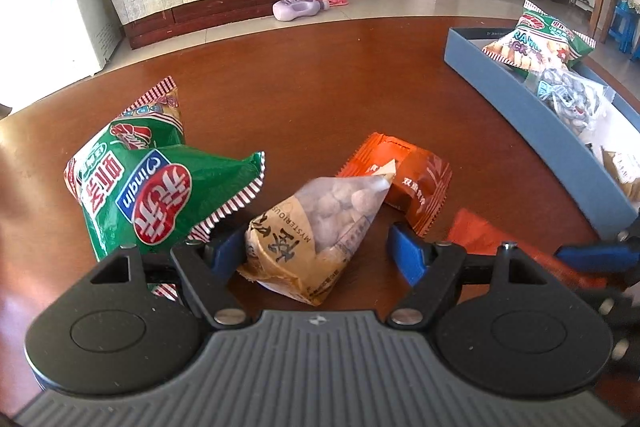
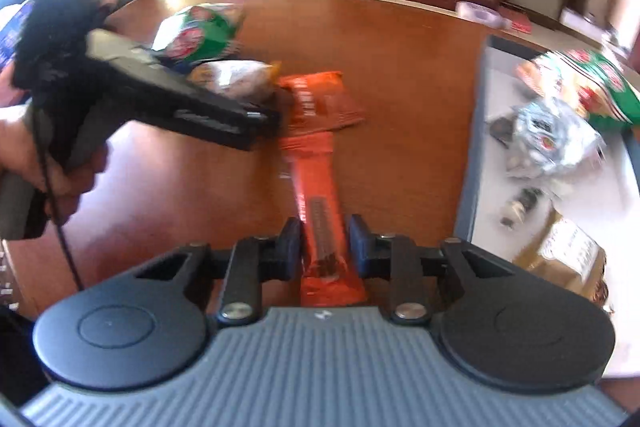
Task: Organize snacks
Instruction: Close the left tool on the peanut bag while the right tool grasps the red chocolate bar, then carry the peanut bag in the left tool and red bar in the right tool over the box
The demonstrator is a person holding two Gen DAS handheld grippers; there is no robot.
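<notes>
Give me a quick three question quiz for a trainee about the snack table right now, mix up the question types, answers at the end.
1. True or false: the right tongs are closed on the long orange snack bar wrapper.
2. Multiple choice: which snack lies between the open fingers of the left tongs? A) the green prawn cracker bag on the table B) the clear and tan triangular nut pouch C) the orange-brown square packet
3. Fill in: the second green prawn cracker bag lies in the ___ tray.

Key: 1 true; 2 B; 3 blue.
</notes>
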